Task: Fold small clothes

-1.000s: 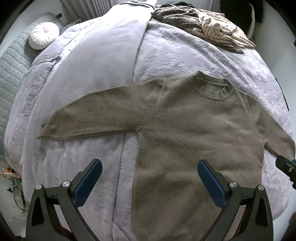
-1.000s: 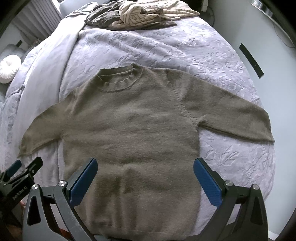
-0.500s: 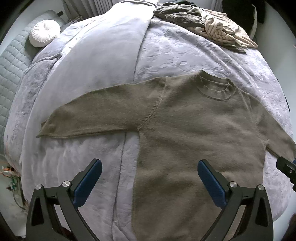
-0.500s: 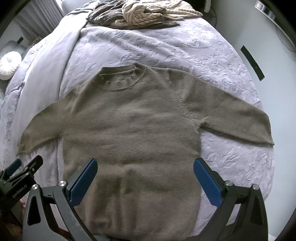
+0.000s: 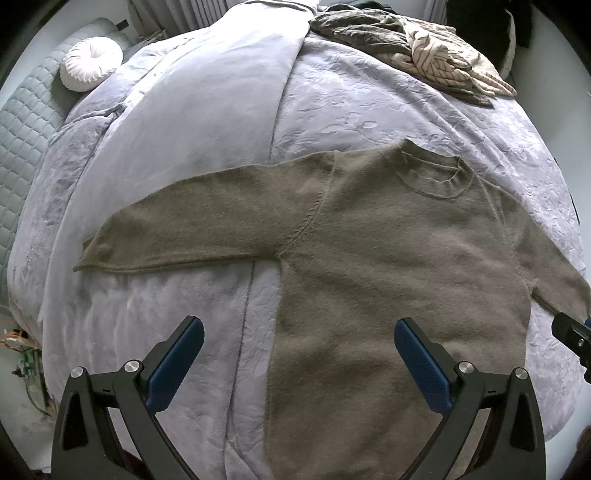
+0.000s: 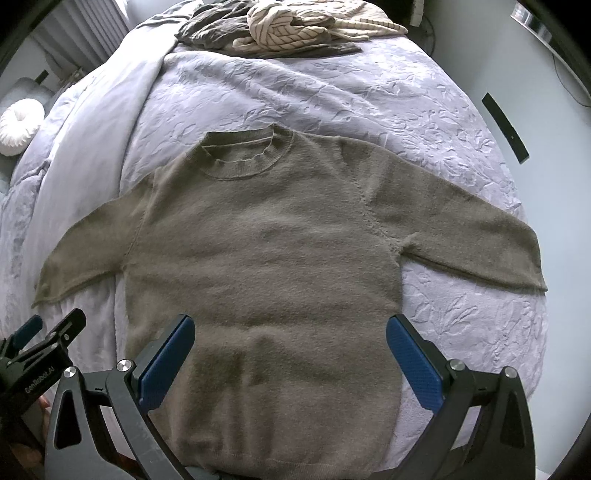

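An olive-brown knit sweater (image 5: pixel 369 258) lies flat and face up on the bed, both sleeves spread out sideways, collar at the far end. It also shows in the right wrist view (image 6: pixel 266 258). My left gripper (image 5: pixel 299 354) is open and empty, held above the sweater's left lower side and the bedcover. My right gripper (image 6: pixel 290 350) is open and empty, held above the sweater's lower body near the hem. The right gripper's tip shows at the right edge of the left wrist view (image 5: pixel 572 332). The left gripper shows at the lower left of the right wrist view (image 6: pixel 37 347).
The lilac embossed bedcover (image 5: pixel 369 122) lies under the sweater. A heap of other clothes, dark and striped beige (image 6: pixel 295 29), sits at the far end. A round white cushion (image 5: pixel 90 62) lies far left by a quilted headboard. The bed's edge runs close on the right (image 6: pixel 535 332).
Both grippers have drifted slightly, so the sweater sits a little lower in both views. The sweater has not moved and both grippers stay open.
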Available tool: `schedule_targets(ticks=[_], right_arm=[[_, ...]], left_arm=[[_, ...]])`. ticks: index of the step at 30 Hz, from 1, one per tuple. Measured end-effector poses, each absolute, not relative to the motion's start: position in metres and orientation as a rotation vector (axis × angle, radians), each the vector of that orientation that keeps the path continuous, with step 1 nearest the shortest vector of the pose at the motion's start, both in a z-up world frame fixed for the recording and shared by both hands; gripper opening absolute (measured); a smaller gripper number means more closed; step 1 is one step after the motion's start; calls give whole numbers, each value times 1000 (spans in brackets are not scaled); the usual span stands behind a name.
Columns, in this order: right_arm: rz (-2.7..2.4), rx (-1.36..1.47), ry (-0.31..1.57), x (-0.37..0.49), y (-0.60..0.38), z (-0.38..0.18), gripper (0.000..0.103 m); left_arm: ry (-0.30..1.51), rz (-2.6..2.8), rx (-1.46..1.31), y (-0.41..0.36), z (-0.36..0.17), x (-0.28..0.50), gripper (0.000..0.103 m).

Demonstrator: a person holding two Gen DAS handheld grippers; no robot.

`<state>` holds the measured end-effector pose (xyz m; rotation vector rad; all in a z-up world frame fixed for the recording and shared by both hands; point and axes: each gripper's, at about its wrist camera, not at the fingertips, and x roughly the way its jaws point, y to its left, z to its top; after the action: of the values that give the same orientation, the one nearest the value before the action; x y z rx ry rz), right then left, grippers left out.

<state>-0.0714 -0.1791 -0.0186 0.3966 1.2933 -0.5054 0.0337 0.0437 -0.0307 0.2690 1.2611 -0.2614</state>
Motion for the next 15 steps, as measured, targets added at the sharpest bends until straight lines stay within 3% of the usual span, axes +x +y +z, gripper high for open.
schedule_targets(ticks=[15], right_arm=[[-475, 433, 1308, -73, -174, -21, 103]], left_arm=[[1275, -256, 266, 50, -35, 33, 103]])
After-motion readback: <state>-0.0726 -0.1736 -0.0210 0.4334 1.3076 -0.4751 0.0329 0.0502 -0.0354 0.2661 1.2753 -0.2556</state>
